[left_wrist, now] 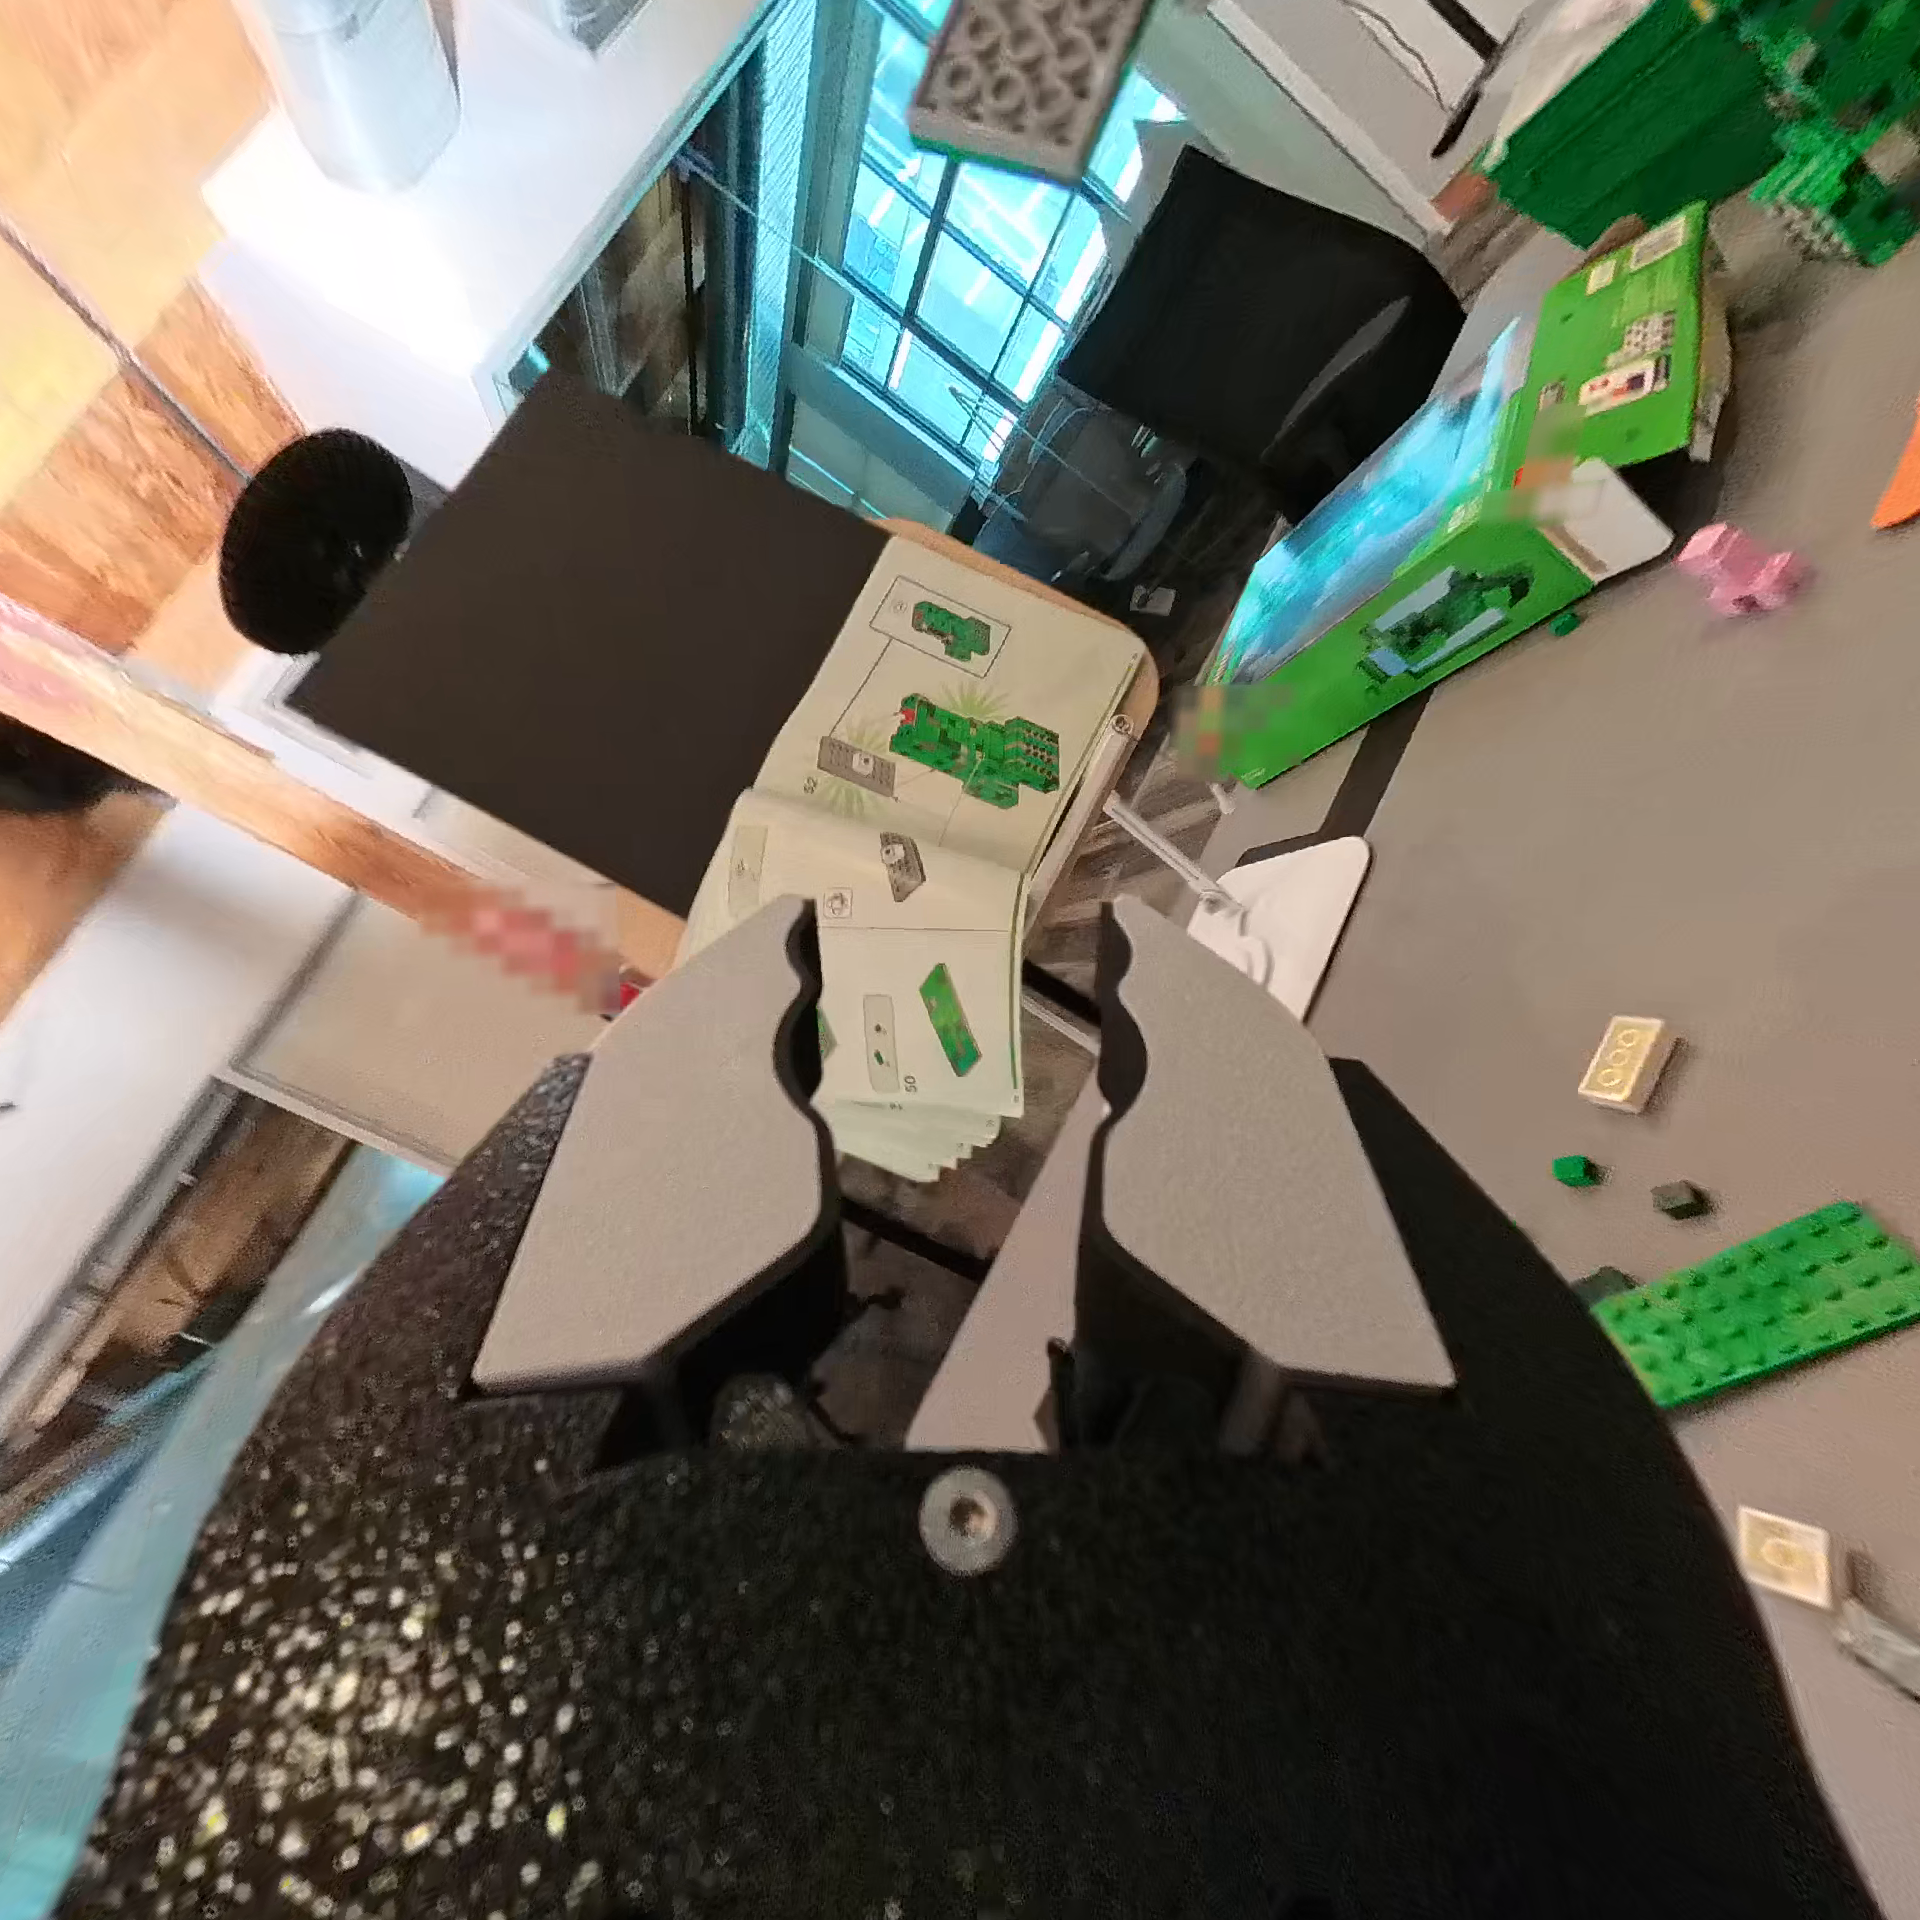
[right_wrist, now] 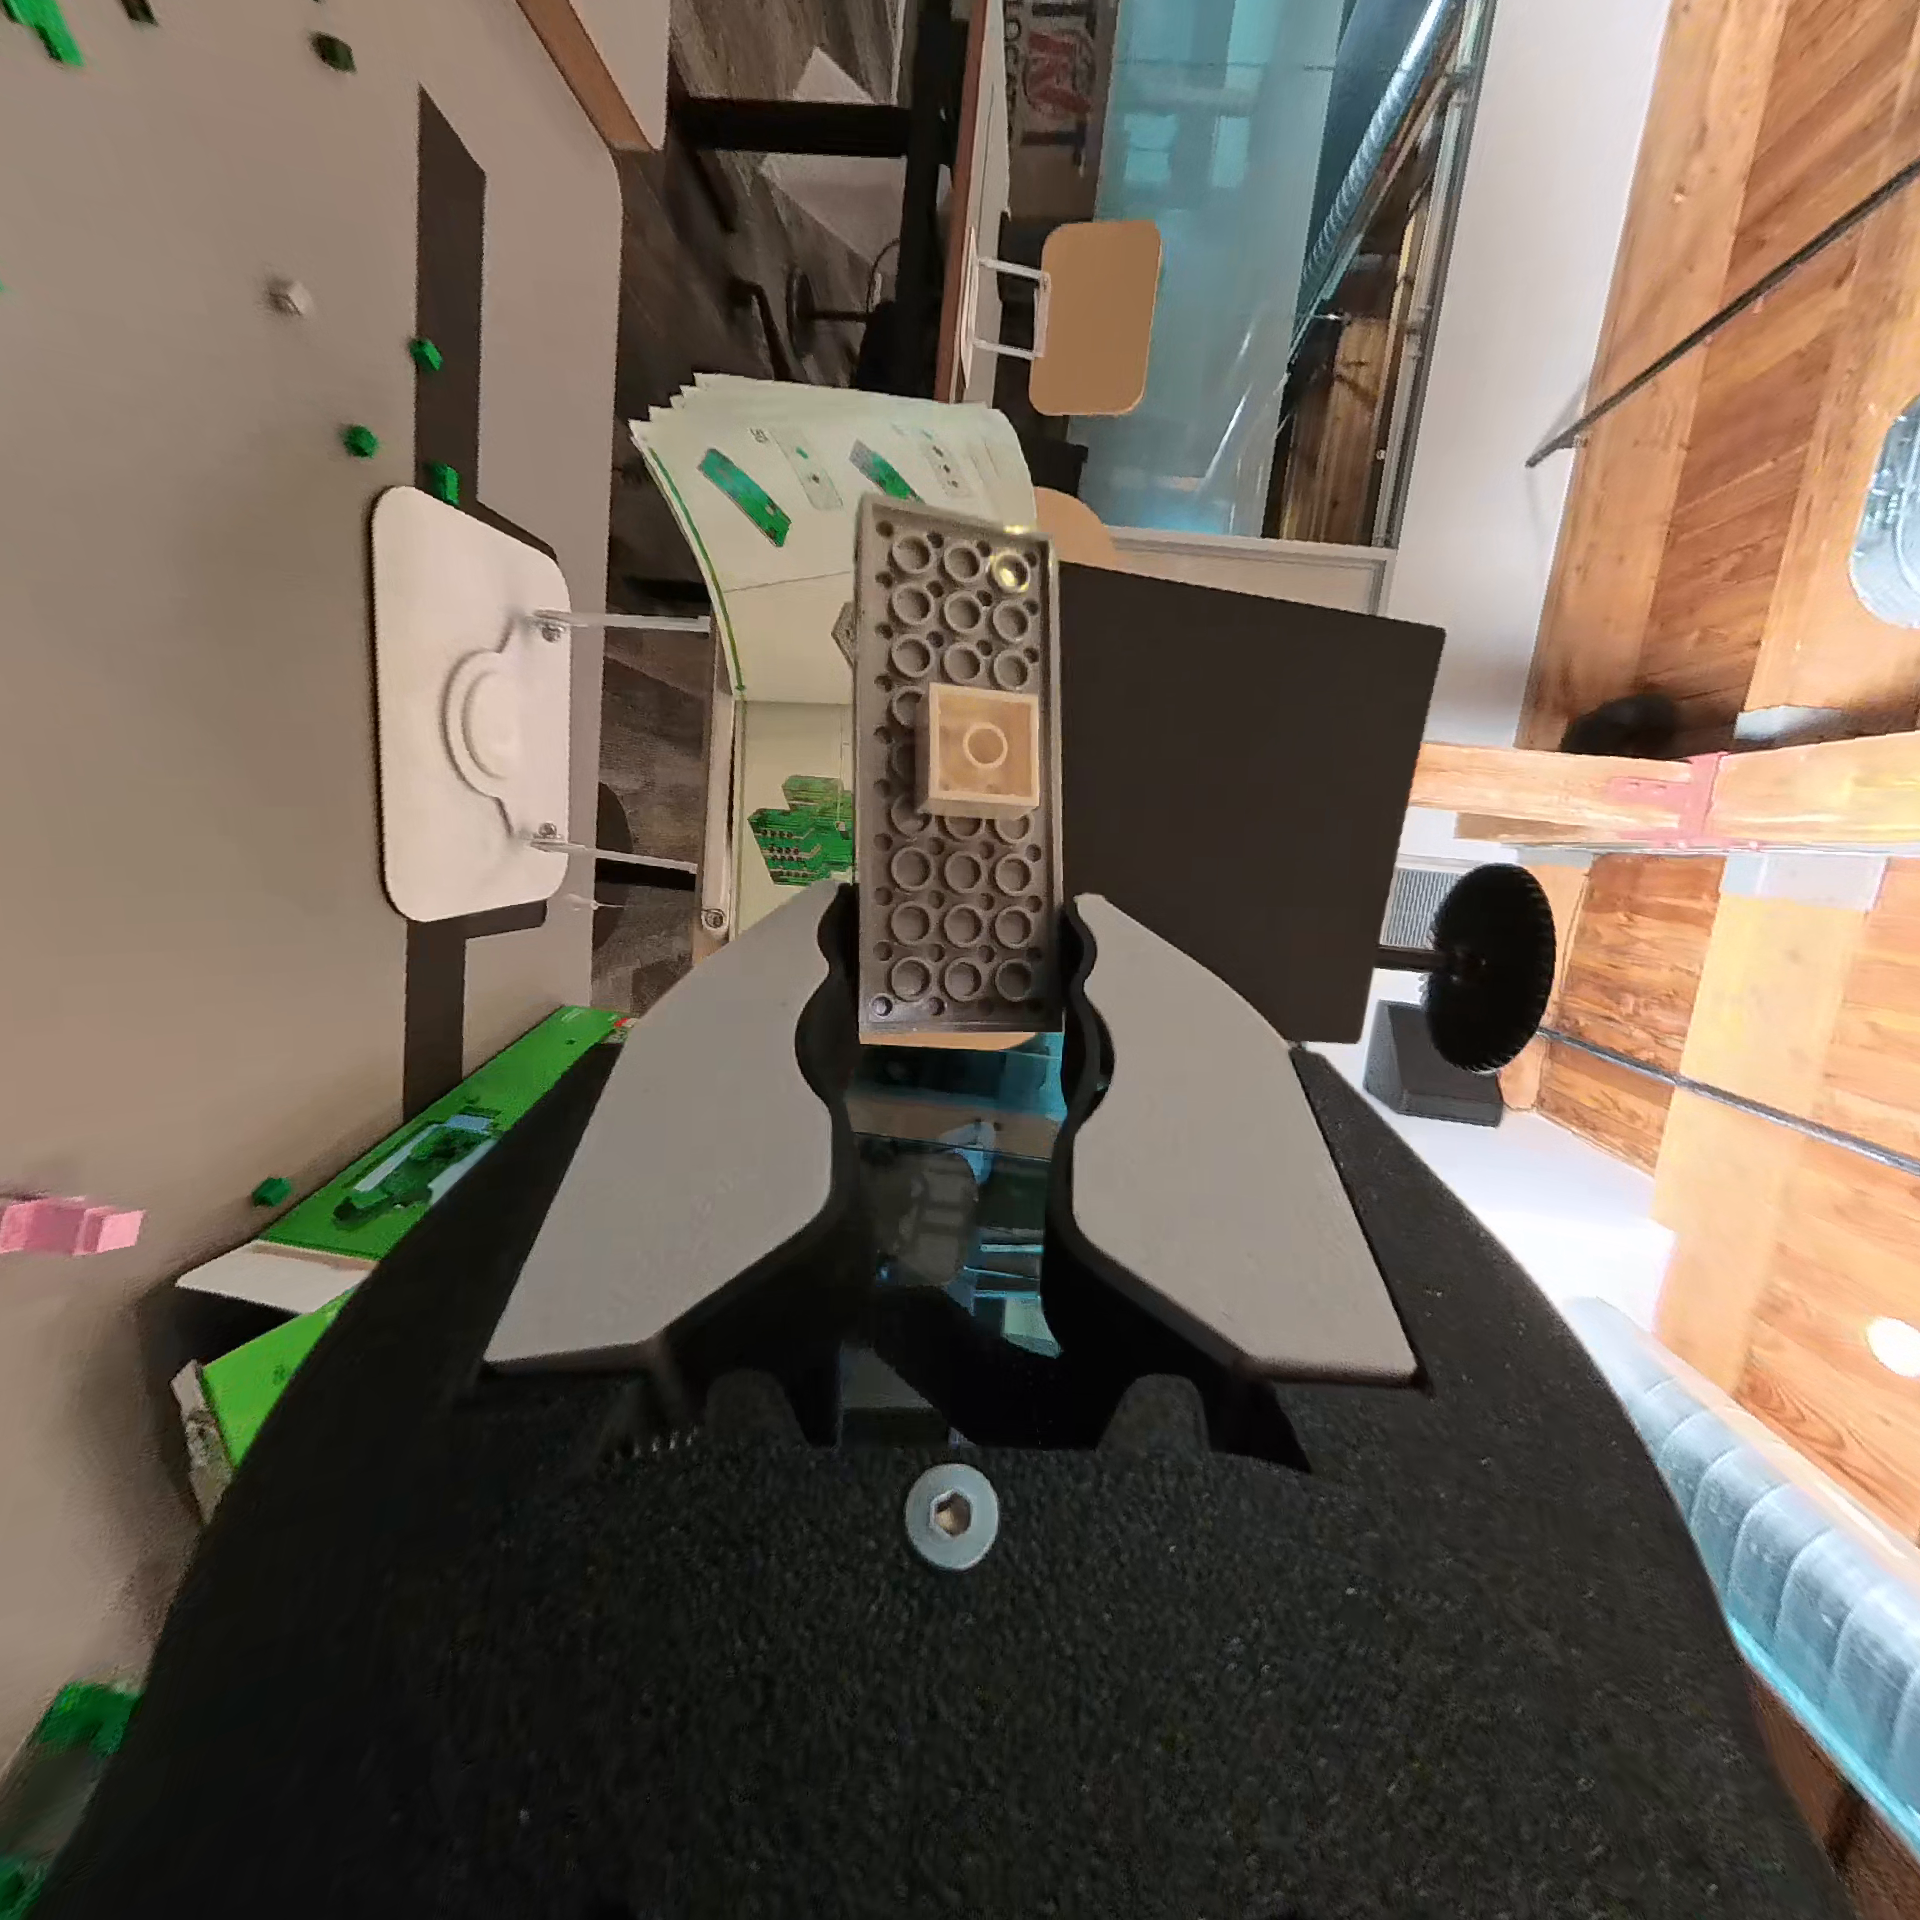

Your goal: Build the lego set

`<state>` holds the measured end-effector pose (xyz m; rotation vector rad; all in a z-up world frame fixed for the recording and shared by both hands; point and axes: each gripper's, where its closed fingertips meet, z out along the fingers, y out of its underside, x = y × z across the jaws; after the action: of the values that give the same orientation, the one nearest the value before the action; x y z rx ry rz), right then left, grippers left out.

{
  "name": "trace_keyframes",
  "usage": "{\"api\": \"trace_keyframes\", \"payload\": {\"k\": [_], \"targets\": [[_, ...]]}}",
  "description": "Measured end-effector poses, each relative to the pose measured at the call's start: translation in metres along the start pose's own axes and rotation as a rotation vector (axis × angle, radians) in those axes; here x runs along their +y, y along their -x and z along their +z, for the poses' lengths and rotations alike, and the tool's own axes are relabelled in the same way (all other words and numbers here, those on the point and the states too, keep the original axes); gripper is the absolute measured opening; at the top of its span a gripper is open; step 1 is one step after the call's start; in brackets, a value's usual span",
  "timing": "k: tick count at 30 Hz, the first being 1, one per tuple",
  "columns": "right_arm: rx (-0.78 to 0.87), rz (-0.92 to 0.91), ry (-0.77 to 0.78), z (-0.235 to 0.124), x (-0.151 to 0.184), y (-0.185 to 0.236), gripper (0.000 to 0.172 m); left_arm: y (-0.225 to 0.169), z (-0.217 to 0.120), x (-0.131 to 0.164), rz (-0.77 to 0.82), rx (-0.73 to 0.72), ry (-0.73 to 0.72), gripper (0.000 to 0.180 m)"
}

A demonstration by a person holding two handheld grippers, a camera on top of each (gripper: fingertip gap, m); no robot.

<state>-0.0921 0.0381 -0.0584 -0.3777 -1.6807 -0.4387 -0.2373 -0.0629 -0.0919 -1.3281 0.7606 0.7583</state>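
My right gripper point(right_wrist: 956, 914) is shut on the near end of a long grey studded plate point(right_wrist: 961, 623), held with its underside toward the camera. A small tan brick point(right_wrist: 982, 750) is stuck on that underside. The same plate shows at the top of the left wrist view point(left_wrist: 1023, 78). My left gripper point(left_wrist: 961, 925) is open with nothing between its fingers. An open instruction booklet point(left_wrist: 935, 790) hangs on a stand beyond it, apart from the pads. The booklet also shows in the right wrist view point(right_wrist: 790, 499).
On the grey table lie a green box point(left_wrist: 1455, 540), a pink piece point(left_wrist: 1740, 566), a green plate point(left_wrist: 1766, 1309), a tan brick point(left_wrist: 1626, 1062) and small green bits point(left_wrist: 1576, 1171). A white stand base point(left_wrist: 1309, 904) and a black board point(left_wrist: 582, 665) stand by the booklet.
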Motion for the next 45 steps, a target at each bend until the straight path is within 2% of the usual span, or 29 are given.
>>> {"api": "trace_keyframes", "payload": {"k": [6, 8, 11, 13, 15, 16, 20, 27, 31, 32, 33, 34, 36, 38, 40, 42, 44, 45], "targets": [[0.001, -0.015, -0.011, 0.008, -0.006, 0.003, 0.035, 0.006, -0.003, -0.004, -0.207, 0.053, -0.071, 0.051], [0.003, -0.019, -0.016, 0.008, -0.01, 0.002, 0.035, 0.0, -0.001, -0.012, -0.313, 0.135, -0.101, 0.053], [0.002, -0.022, -0.025, 0.011, -0.015, 0.001, 0.035, -0.003, -0.004, -0.047, -0.583, 0.278, -0.282, 0.052], [0.004, -0.028, -0.033, 0.012, -0.019, 0.001, 0.035, 0.006, -0.007, -0.068, -0.839, 0.35, -0.409, 0.047], [0.011, -0.03, -0.042, 0.009, -0.023, 0.0, 0.035, 0.013, -0.007, -0.076, -1.081, 0.407, -0.475, 0.038], [0.01, -0.031, -0.047, 0.007, -0.026, 0.0, 0.035, 0.012, -0.009, -0.082, -1.133, 0.455, -0.515, 0.034], [0.014, -0.047, -0.081, 0.001, -0.039, 0.0, 0.035, 0.002, 0.003, -0.078, -1.163, 0.456, -0.435, 0.026], [-0.003, -0.075, -0.127, -0.002, -0.057, 0.008, 0.035, -0.006, 0.01, -0.08, -1.197, 0.498, -0.433, 0.032], [0.0, -0.128, -0.172, -0.005, -0.073, 0.014, 0.035, -0.016, 0.011, -0.088, -1.239, 0.635, -0.46, 0.037], [0.014, -0.151, -0.185, -0.006, -0.076, 0.015, 0.035, -0.02, 0.005, -0.092, -1.256, 0.688, -0.475, 0.036], [0.032, -0.177, -0.196, -0.008, -0.078, 0.015, 0.035, -0.024, 0.003, -0.096, -1.26, 0.745, -0.486, 0.024], [0.047, -0.206, -0.202, -0.008, -0.08, 0.016, 0.035, -0.029, 0.0, -0.099, -1.245, 0.805, -0.503, 0.008], [0.144, -0.269, -0.228, -0.013, -0.083, 0.011, 0.036, -0.03, -0.005, -0.103, -1.209, 0.819, -0.556, 0.006], [0.254, -0.316, -0.285, -0.023, -0.09, 0.005, 0.037, -0.03, -0.012, -0.108, -1.07, 0.777, -0.634, 0.006], [0.291, -0.292, -0.295, -0.031, -0.085, 0.003, 0.051, -0.026, -0.014, -0.107, -0.859, 0.6, -0.665, 0.005], [0.248, -0.183, -0.291, -0.037, -0.07, 0.004, 0.058, -0.025, -0.022, -0.108, -0.534, 0.376, -0.704, 0.005], [0.115, 0.015, -0.347, -0.043, -0.056, 0.012, 0.058, -0.028, -0.029, -0.108, -0.214, 0.173, -0.685, 0.005], [0.008, 0.136, -0.385, -0.046, -0.052, 0.02, 0.053, -0.029, -0.028, -0.107, -0.124, 0.123, -0.641, 0.005]]}}
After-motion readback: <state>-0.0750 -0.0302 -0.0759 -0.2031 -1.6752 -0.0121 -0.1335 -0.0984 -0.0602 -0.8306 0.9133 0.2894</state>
